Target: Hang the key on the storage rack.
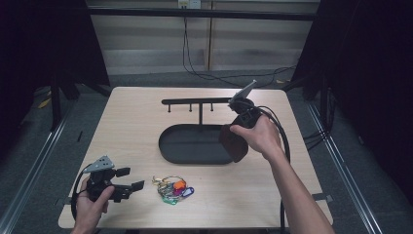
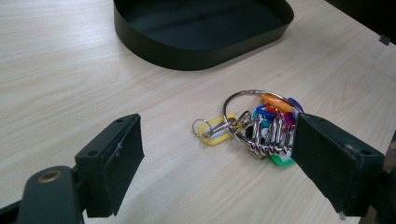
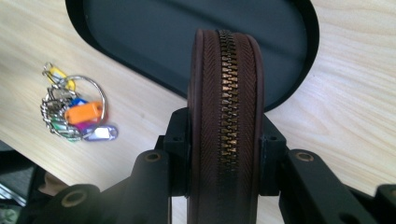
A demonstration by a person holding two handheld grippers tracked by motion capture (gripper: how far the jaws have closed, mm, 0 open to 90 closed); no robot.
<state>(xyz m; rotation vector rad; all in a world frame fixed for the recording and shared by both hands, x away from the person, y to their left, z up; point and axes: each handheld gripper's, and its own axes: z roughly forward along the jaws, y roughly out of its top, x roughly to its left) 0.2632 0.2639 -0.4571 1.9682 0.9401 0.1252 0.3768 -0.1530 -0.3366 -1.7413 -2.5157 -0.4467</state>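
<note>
My right gripper (image 3: 226, 154) is shut on a brown zippered pouch (image 3: 227, 84), its jaws pressing both flat sides with the brass zipper facing the camera. In the high view the pouch (image 1: 234, 143) hangs over the right end of the black oval tray (image 1: 168, 146), held by the right gripper (image 1: 242, 127). A key ring with coloured tags (image 1: 173, 189) lies on the table near the front edge. My left gripper (image 1: 132, 179) rests to its left, open, with nothing between its jaws. From the left gripper view the keys (image 2: 259, 126) lie just ahead, near the right jaw.
A black rail with small hooks (image 1: 195, 102) stands on a post behind the tray. The wooden table (image 1: 131, 122) ends close to the keys at the front. Cables trail from both grippers and across the floor beyond the table.
</note>
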